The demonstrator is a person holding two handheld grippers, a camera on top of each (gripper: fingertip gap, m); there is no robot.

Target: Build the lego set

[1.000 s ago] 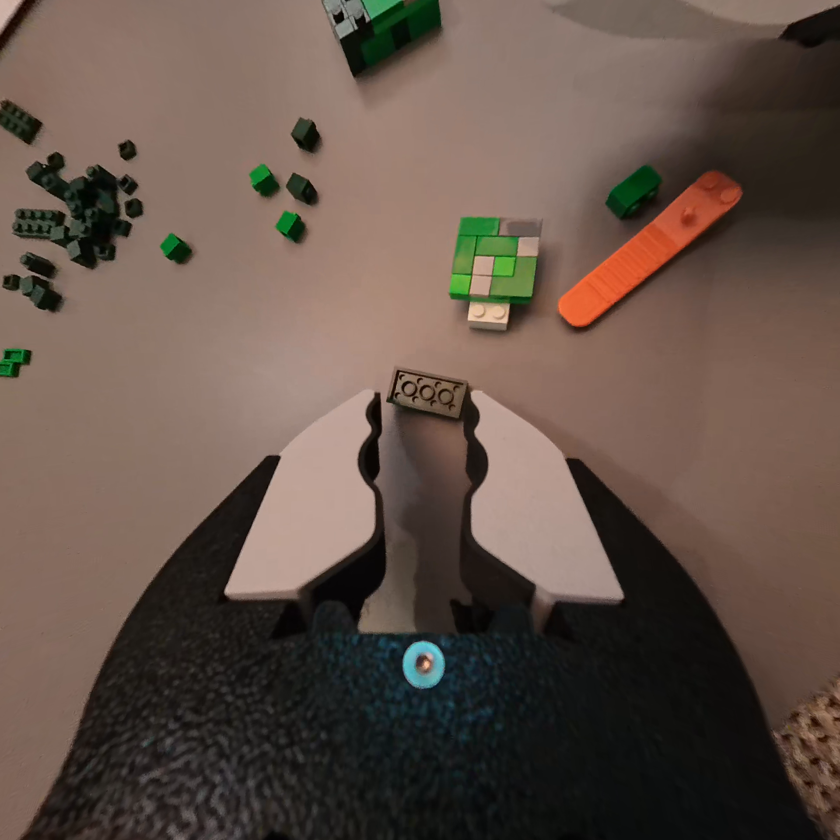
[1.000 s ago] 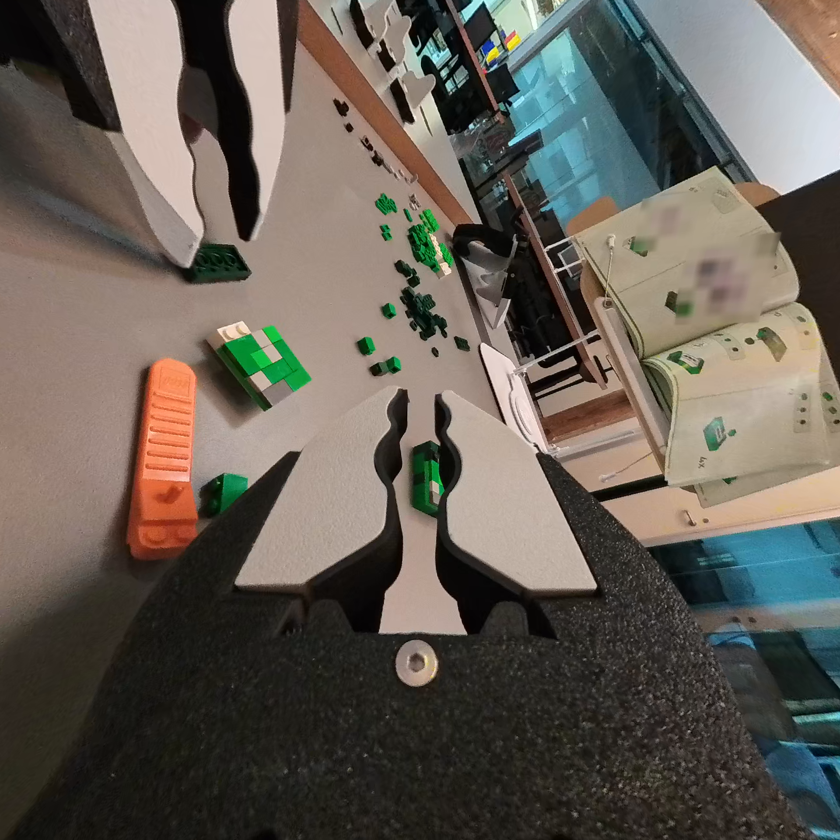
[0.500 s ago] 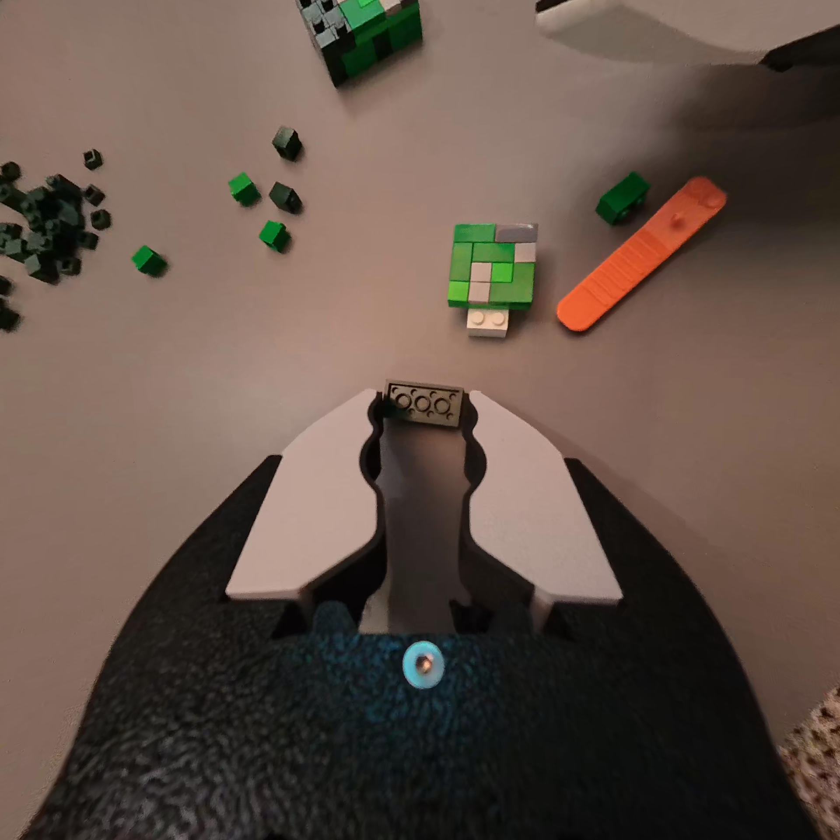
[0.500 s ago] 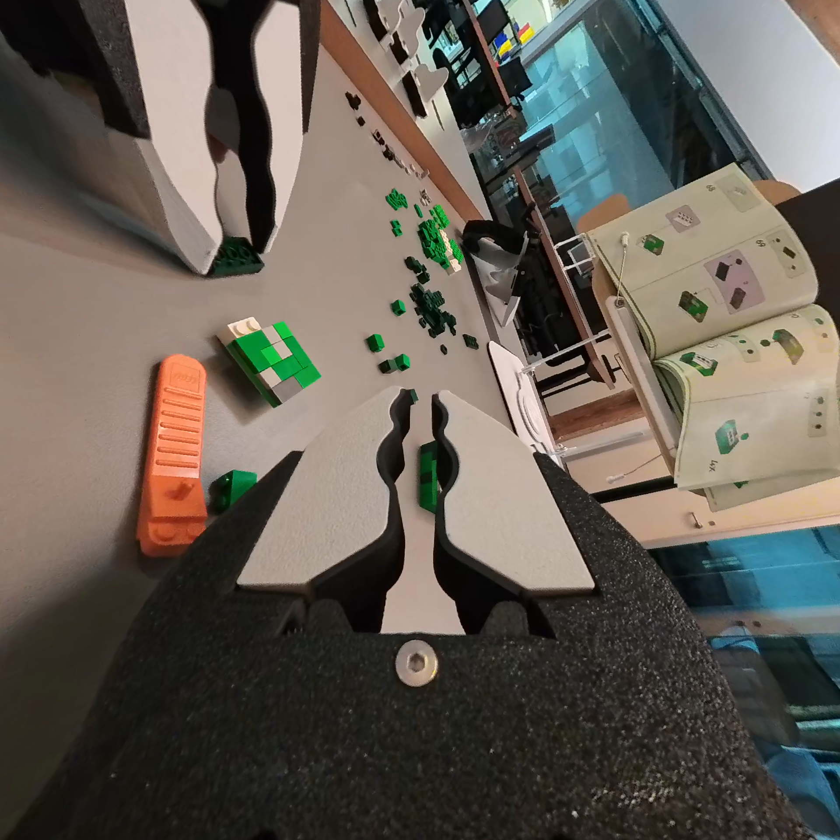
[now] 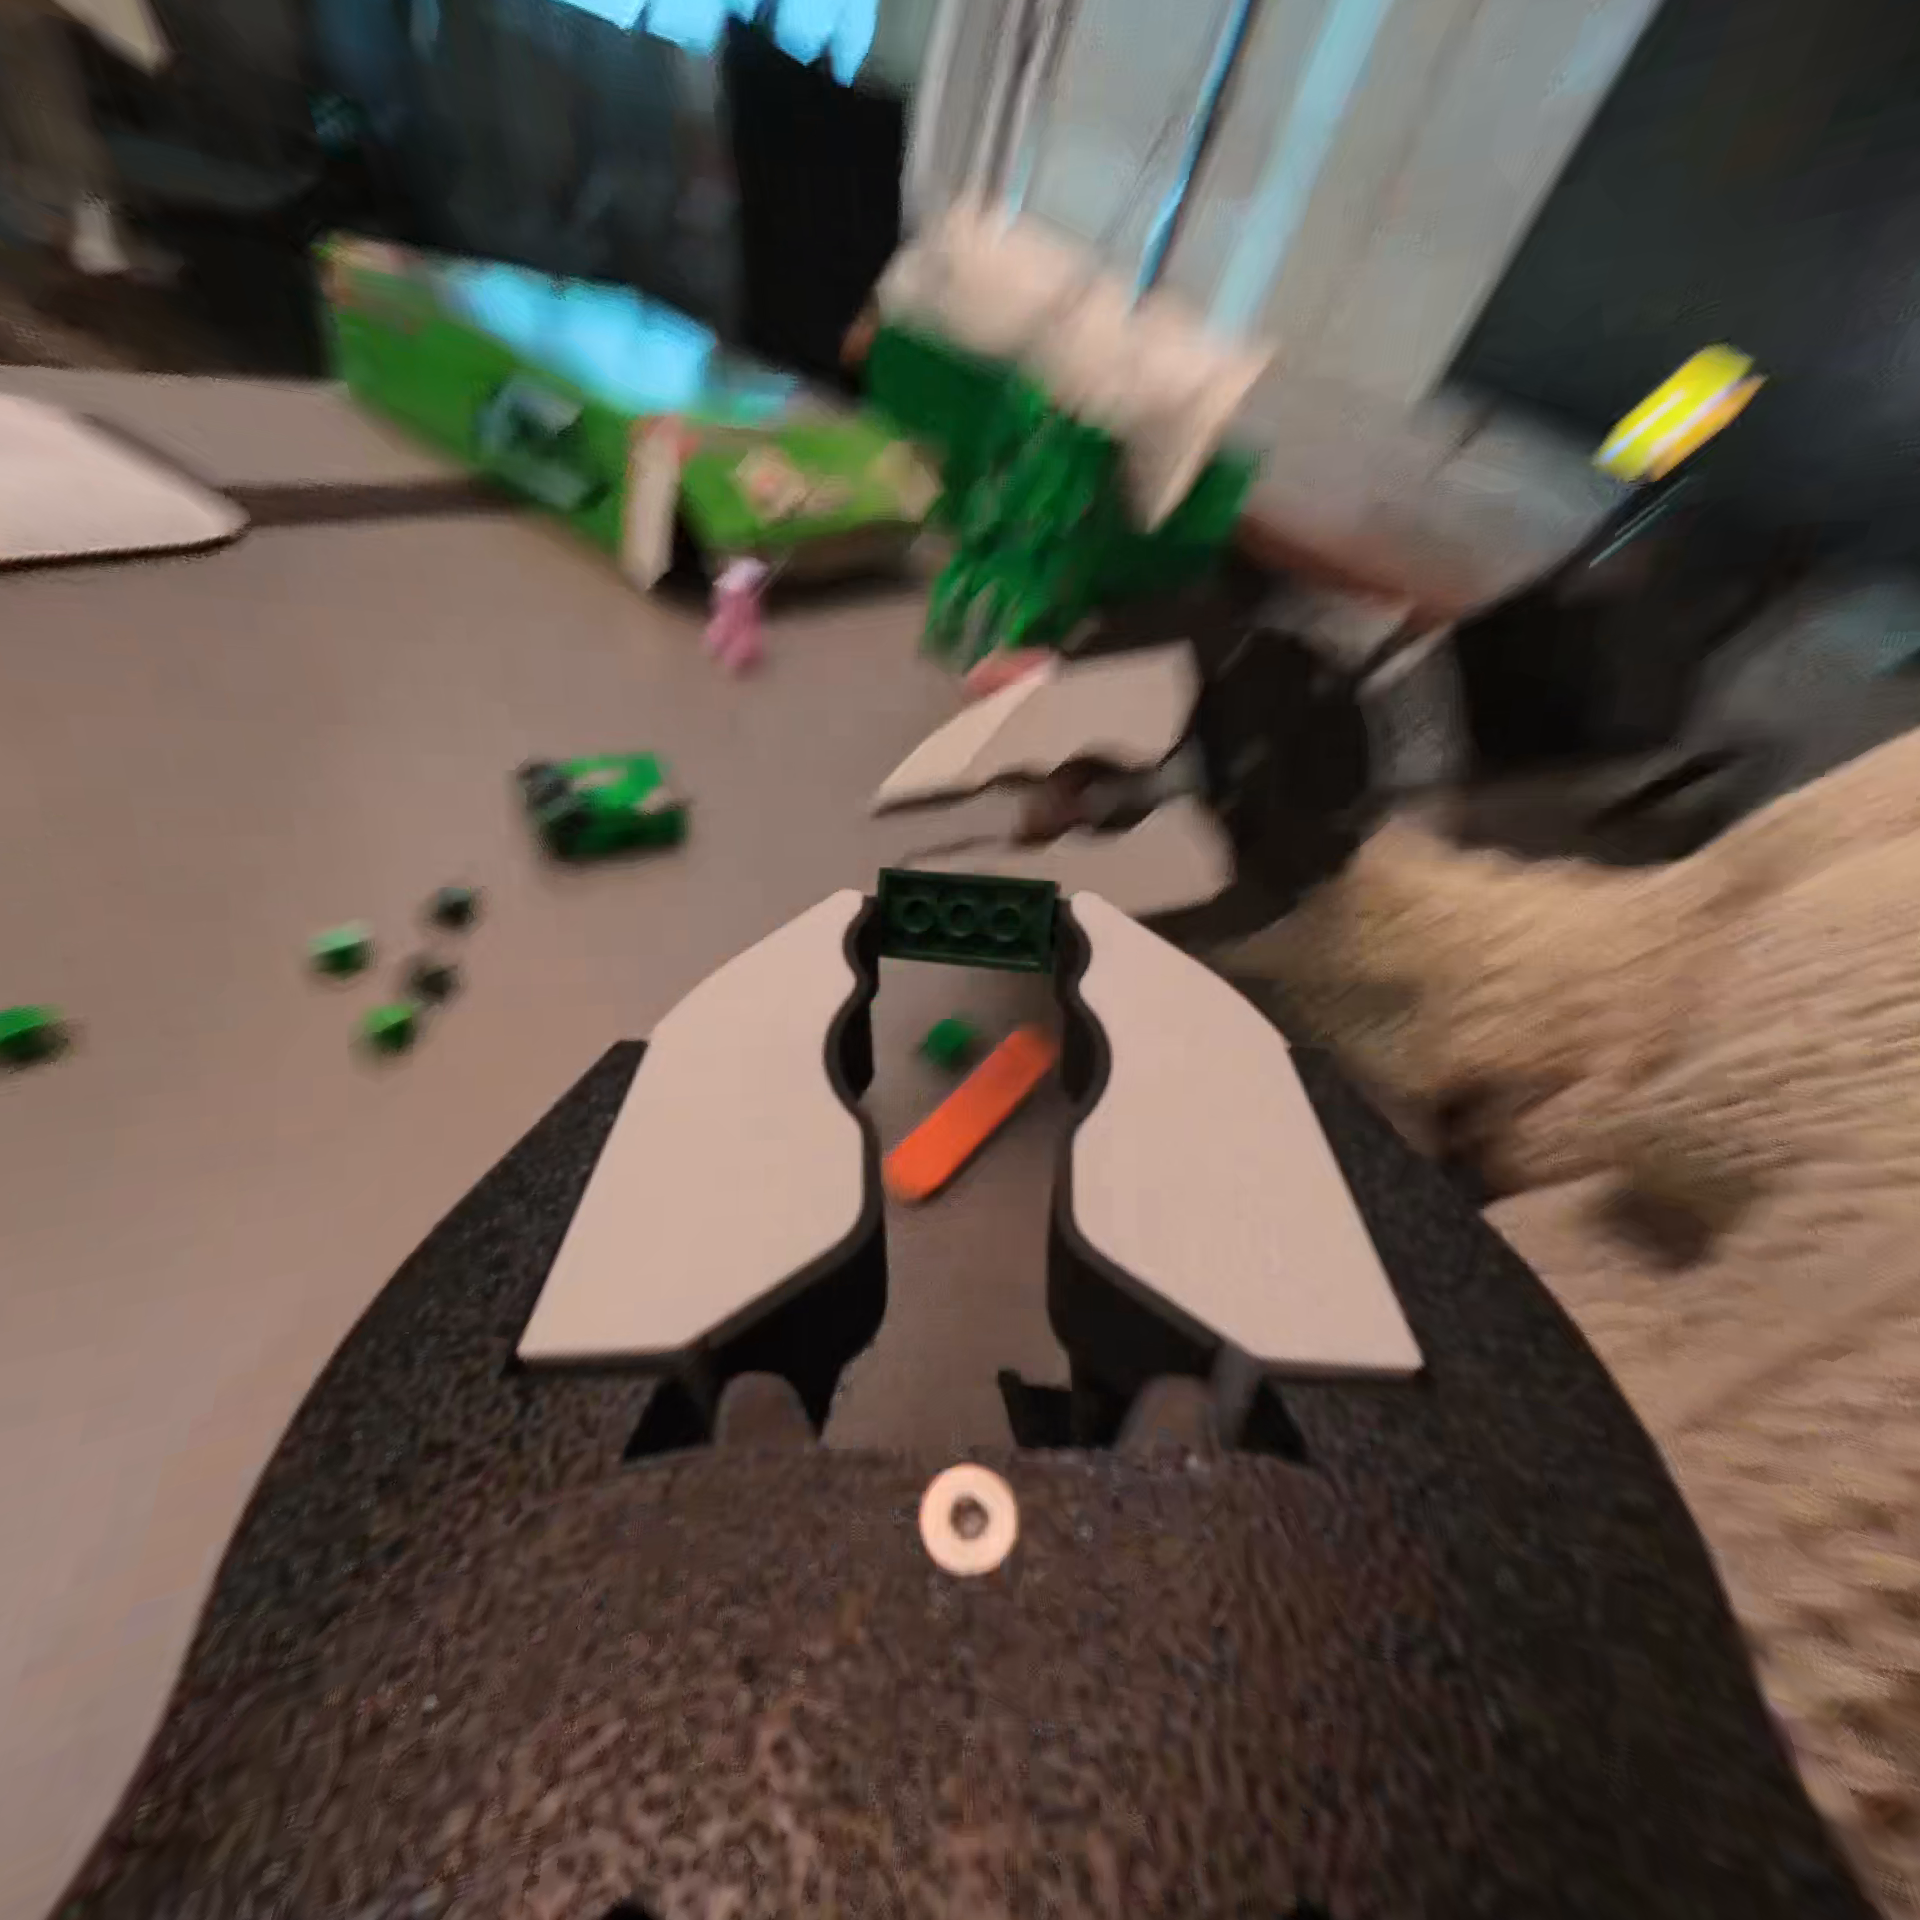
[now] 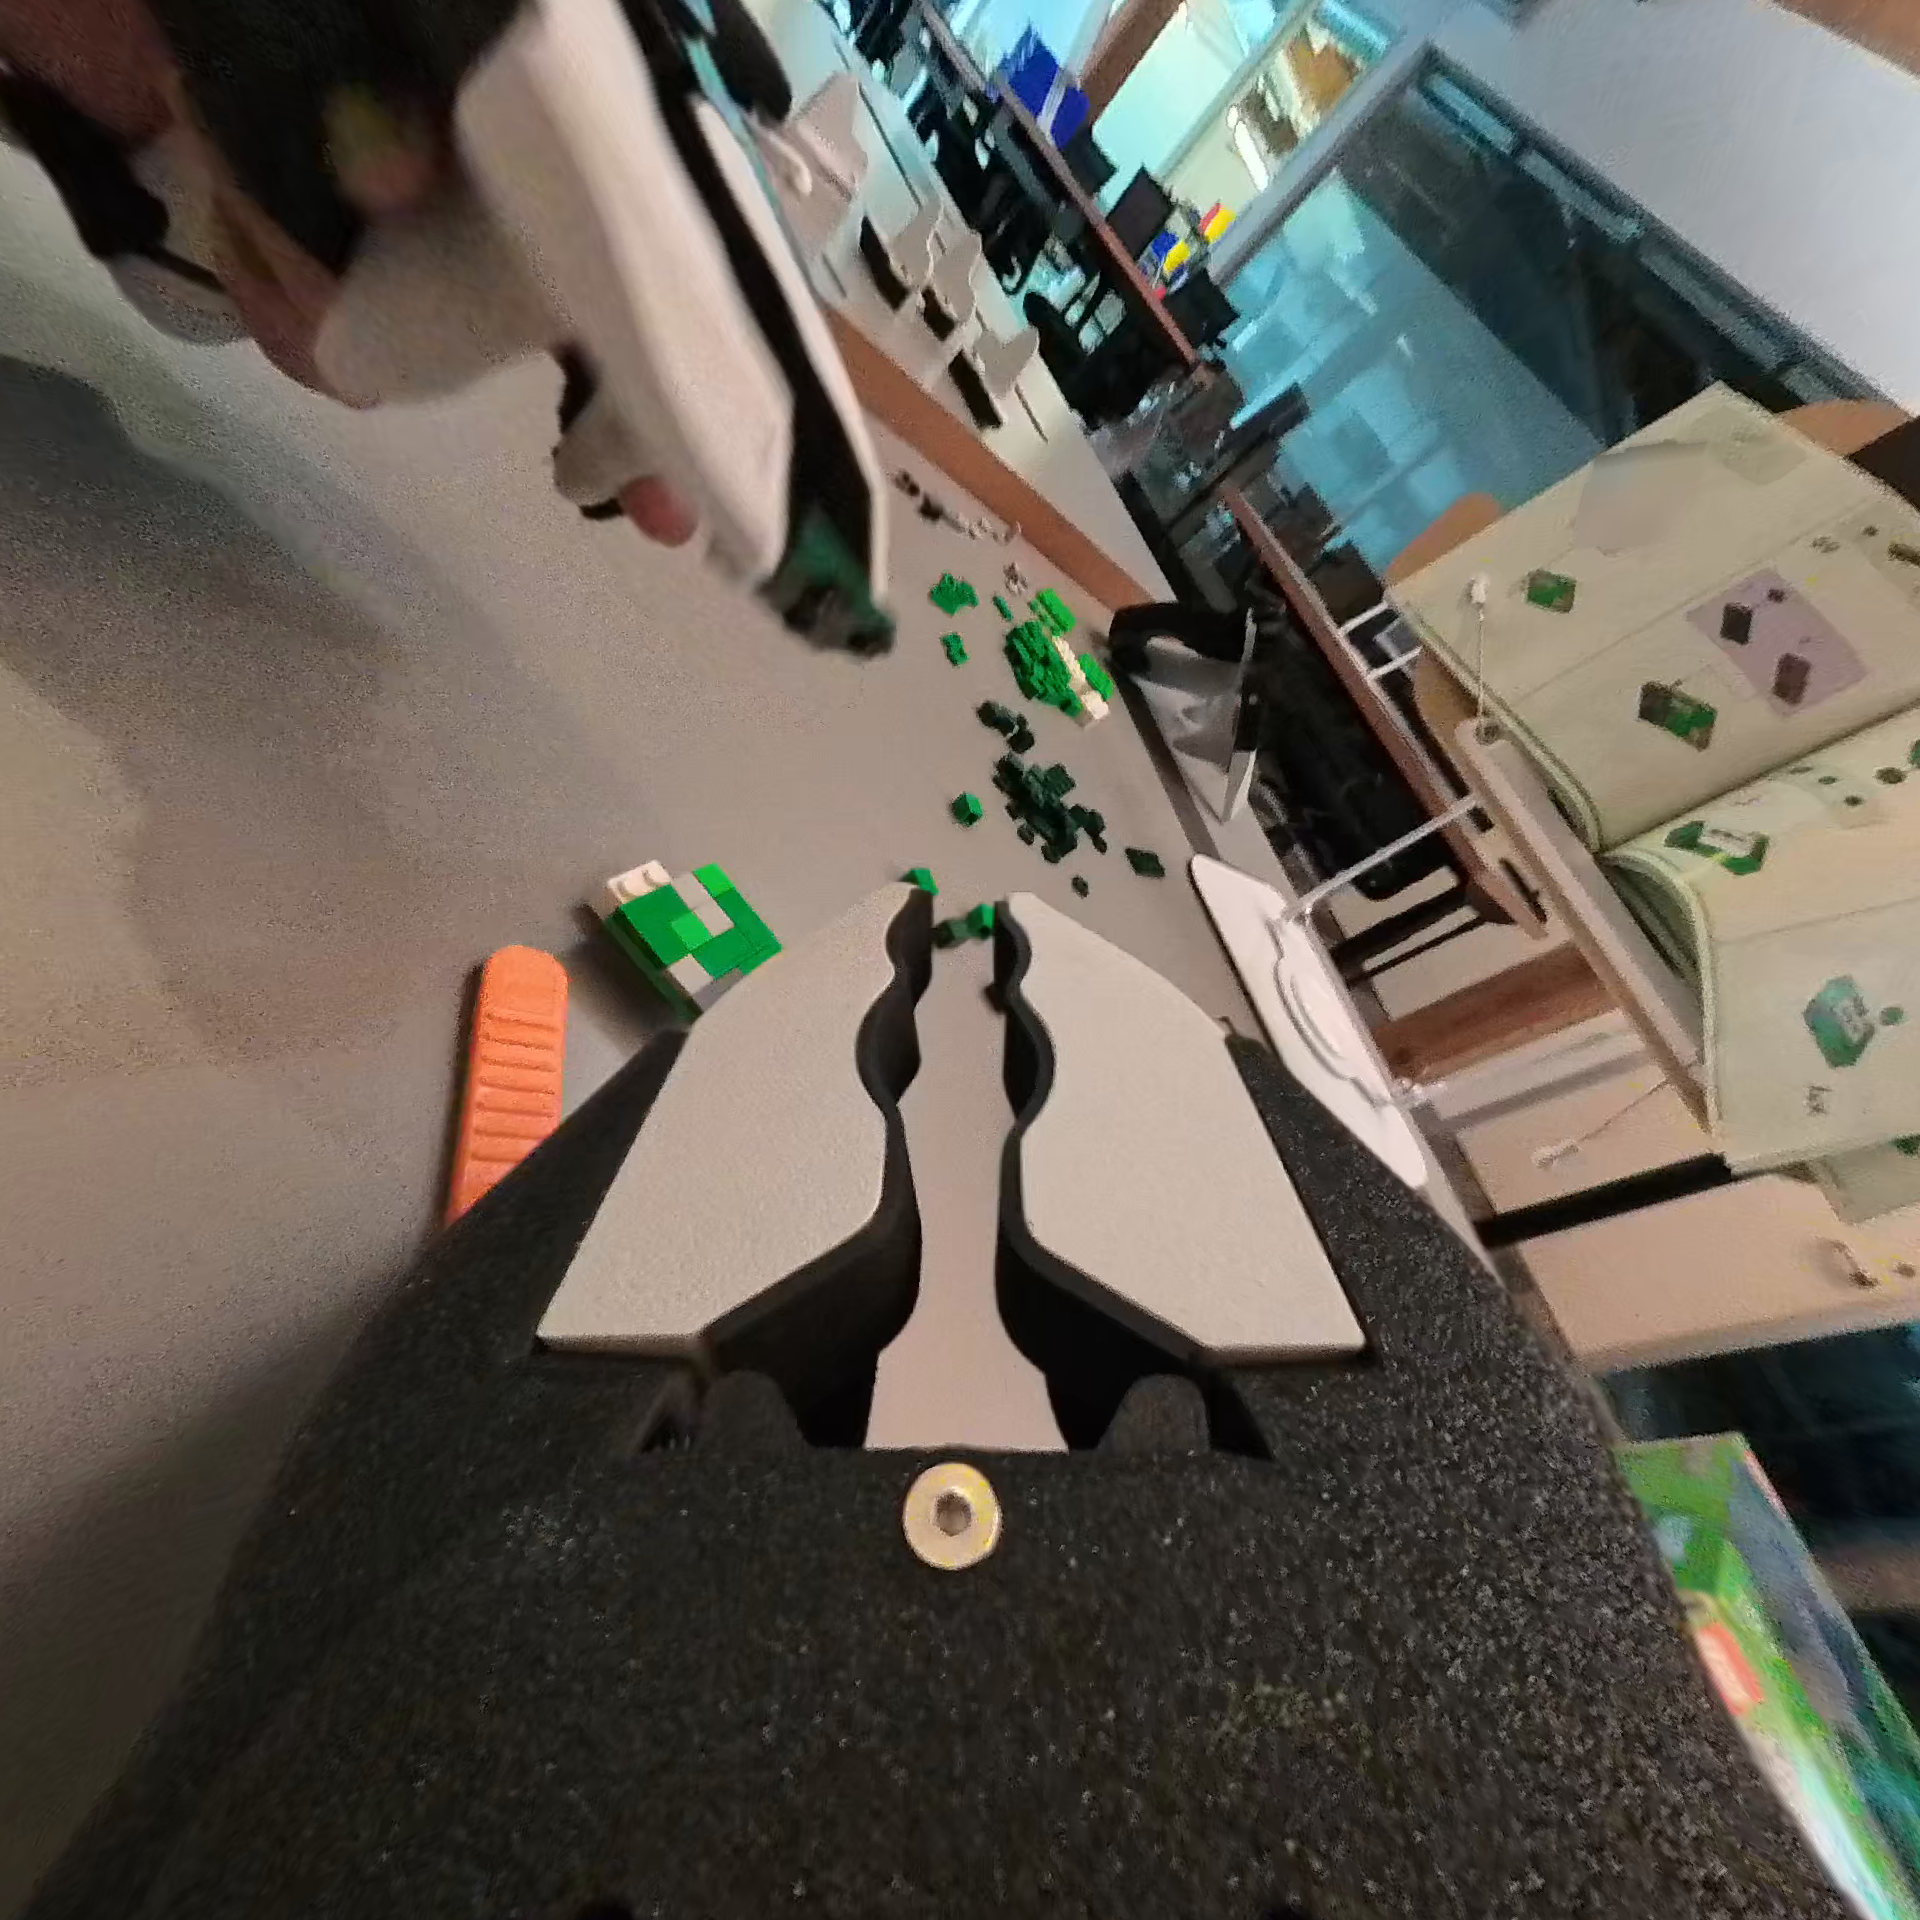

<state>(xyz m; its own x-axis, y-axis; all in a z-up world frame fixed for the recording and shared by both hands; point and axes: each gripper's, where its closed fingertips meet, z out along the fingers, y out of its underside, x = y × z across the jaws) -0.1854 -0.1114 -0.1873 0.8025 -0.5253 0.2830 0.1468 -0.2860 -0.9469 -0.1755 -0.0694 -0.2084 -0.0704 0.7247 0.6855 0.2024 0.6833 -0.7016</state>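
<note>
My left gripper (image 5: pixel 966 914) is shut on a dark green 2x4 plate (image 5: pixel 966 923), held by its ends at the fingertips above the grey table; the view is blurred. In the right wrist view it hangs at the upper left with the plate (image 6: pixel 831 603) in its tips. My right gripper (image 6: pixel 961 904) stands a narrow gap apart and holds nothing; it also shows in the left wrist view (image 5: pixel 1039 790). A flat green-and-grey tiled panel (image 6: pixel 691 935) with a white brick at one end lies on the table. A green block build (image 5: pixel 603 800) sits further off.
An orange brick separator (image 6: pixel 509 1070) lies left of my right gripper, beside a small green brick (image 5: pixel 951 1039). Piles of loose green bricks (image 6: pixel 1049 665) lie further along. An open instruction booklet (image 6: pixel 1714 727) stands at the right. A green set box (image 5: pixel 623 447) lies at the back.
My left gripper has lifted the dark green plate off the table and tilted upward. My right gripper has shifted; the green build no longer shows between its fingers.
</note>
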